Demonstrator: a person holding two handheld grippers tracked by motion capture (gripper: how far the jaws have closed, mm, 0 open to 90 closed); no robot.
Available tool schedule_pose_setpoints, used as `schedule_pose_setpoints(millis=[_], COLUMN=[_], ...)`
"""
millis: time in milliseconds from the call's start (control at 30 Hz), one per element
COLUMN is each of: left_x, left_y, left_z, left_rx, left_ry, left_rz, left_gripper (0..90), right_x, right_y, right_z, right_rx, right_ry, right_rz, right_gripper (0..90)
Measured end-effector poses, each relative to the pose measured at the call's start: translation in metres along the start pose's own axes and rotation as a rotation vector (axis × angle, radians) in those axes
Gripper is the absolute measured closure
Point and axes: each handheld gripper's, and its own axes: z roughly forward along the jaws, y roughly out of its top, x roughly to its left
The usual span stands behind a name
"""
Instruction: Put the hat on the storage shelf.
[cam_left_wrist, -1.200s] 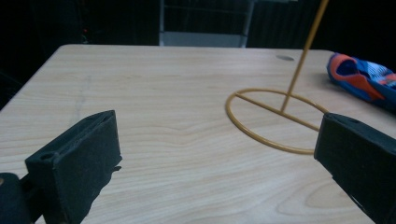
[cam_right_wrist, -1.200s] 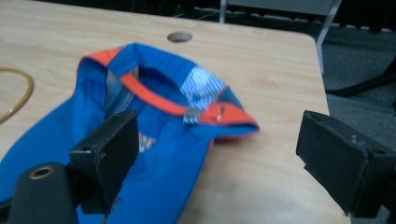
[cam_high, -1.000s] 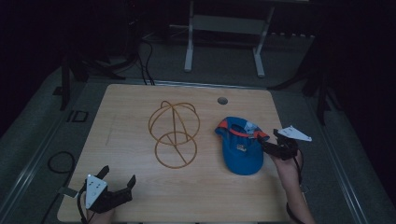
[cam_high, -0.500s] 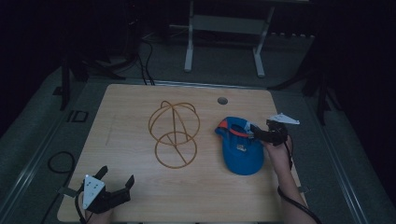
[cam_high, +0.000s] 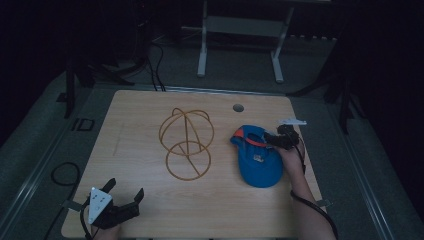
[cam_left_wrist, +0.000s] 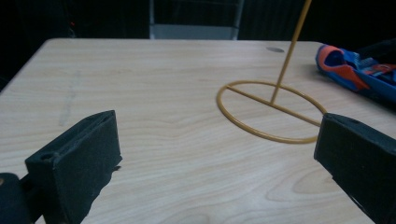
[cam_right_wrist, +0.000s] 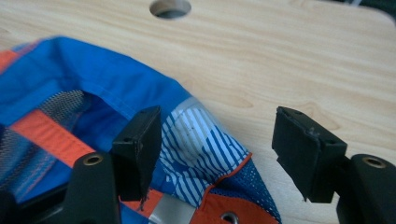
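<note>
Right hand-held gripper (cam_right_wrist: 215, 154) has slid onto the blue cap (cam_high: 257, 162), jaws closing (nothing clamped yet).

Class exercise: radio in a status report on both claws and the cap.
Left claw open, idle at table corner. Right claw open, jaws just closing, straddling blue cap edge, no grip yet. Wire stand stands clear.

Left of the wire stand (cam_high: 186, 144) the table (cam_high: 135, 125) lies bare and passable, while right of it the blue cap (cam_high: 257, 157) blocks the narrow strip toward the edge.
</note>
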Motion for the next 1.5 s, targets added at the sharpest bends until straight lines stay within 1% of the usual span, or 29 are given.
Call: schedule_pose_setpoints(millis=[100, 133, 200, 233, 300, 333, 367, 400, 467, 500, 600, 633, 667, 733, 767, 833, 867, 933, 967, 1000, 1033, 1100, 1167, 1267, 1400, 1433, 1500], left_x=[0.001, 0.001, 0.001, 0.001, 0.001, 0.001, 0.001, 0.002, 0.001, 0.001, 0.0, 0.0, 0.0, 0.0, -0.001, -0.001, -0.001, -0.001, -0.001, -0.001, -0.001, -0.001, -0.002, -0.002, -0.003, -0.003, -0.002], left_y=[0.0, 0.0, 0.0, 0.0, 0.0, 0.0, 0.0, 0.0, -0.001, -0.001, -0.001, -0.001, -0.001, -0.001, 0.0, 0.0, 0.001, 0.001, 0.001, 0.001, 0.001, 0.002, 0.002, 0.003, 0.004, 0.004, 0.004], left_z=[-0.001, -0.001, -0.001, -0.002, -0.002, -0.002, -0.002, -0.002, -0.001, -0.001, -0.001, -0.001, -0.001, 0.0, 0.0, 0.0, -0.001, -0.001, -0.001, -0.002, -0.002, -0.002, -0.002, -0.002, -0.002, -0.002, -0.002], left_rx=[0.0, -0.002, -0.004, -0.005, -0.006, -0.006, -0.005, -0.006, -0.004, -0.003, 0.005, 0.005, 0.005, 0.01, 0.014, 0.016, 0.02, 0.022, 0.022, 0.022, 0.019, 0.02, 0.022, 0.018, 0.02, 0.022, 0.021], left_ry=[0.001, 0.007, 0.003, 0.008, 0.005, 0.008, 0.009, 0.005, 0.008, 0.003, -0.001, 0.0, 0.003, 0.004, 0.004, -0.001, 0.006, 0.005, 0.005, 0.01, 0.012, 0.008, 0.017, 0.013, 0.012, 0.017, 0.011], left_rz=[-0.001, -0.001, -0.007, -0.005, -0.006, -0.006, -0.005, -0.006, -0.004, -0.005, 0.001, 0.001, 0.002, 0.002, 0.001, -0.002, 0.0, 0.002, 0.002, 0.003, 0.005, 0.005, 0.005, 0.005, 0.006, 0.009, 0.01], left_gripper=[0.7, 0.7, 0.7, 0.7, 0.7, 0.7, 0.7, 0.7, 0.7, 0.7, 0.7, 0.7, 0.7, 0.7, 0.7, 0.7, 0.7, 0.7, 0.7, 0.7, 0.7, 0.7, 0.7, 0.7, 0.7, 0.8, 0.7], right_x=[0.003, 0.003, 0.005, 0.006, 0.009, 0.01, 0.01, 0.01, 0.011, 0.011, 0.016, 0.018, 0.02, 0.022, 0.023, 0.023, 0.021, 0.019, 0.019, 0.018, 0.019, 0.021, 0.024, 0.028, 0.036, 0.038, 0.041], right_y=[-0.004, -0.006, -0.009, -0.011, -0.014, -0.014, -0.015, -0.015, -0.015, -0.015, -0.015, -0.015, -0.015, -0.014, -0.013, -0.013, -0.011, -0.008, -0.008, -0.006, -0.001, 0.004, 0.01, 0.022, 0.037, 0.04, 0.046], right_z=[0.007, 0.009, 0.013, 0.015, 0.017, 0.017, 0.017, 0.017, 0.017, 0.017, 0.016, 0.017, 0.017, 0.017, 0.017, 0.016, 0.011, 0.004, 0.004, 0.0, -0.009, -0.018, -0.026, -0.04, -0.061, -0.066, -0.075], right_rx=[0.019, 0.029, 0.05, 0.06, 0.076, 0.076, 0.074, 0.074, 0.074, 0.075, 0.073, 0.076, 0.078, 0.086, 0.091, 0.093, 0.073, 0.046, 0.046, 0.035, 0.017, -0.006, -0.023, -0.059, -0.103, -0.112, -0.138], right_ry=[0.015, 0.025, 0.006, 0.006, -0.012, -0.019, -0.016, -0.002, 0.012, 0.019, 0.023, 0.012, 0.007, -0.005, -0.013, -0.013, -0.009, 0.002, 0.002, 0.002, 0.011, 0.017, 0.026, 0.04, 0.038, 0.042, 0.042], right_rz=[0.006, 0.006, -0.006, -0.012, -0.034, -0.046, -0.053, -0.055, -0.063, -0.063, -0.094, -0.107, -0.12, -0.13, -0.127, -0.121, -0.084, -0.052, -0.052, -0.055, -0.058, -0.065, -0.07, -0.057, -0.091, -0.099, -0.111], right_gripper=[32.7, 32.7, 35.1, 36.3, 41.8, 44.6, 49.7, 52.9, 57.9, 61.8, 75.5, 79.1, 81.8, 84.6, 85.9, 86.7, 87.4, 87.5, 87.5, 87.6, 87.6, 87.6, 87.6, 87.6, 87.6, 87.6, 87.6])
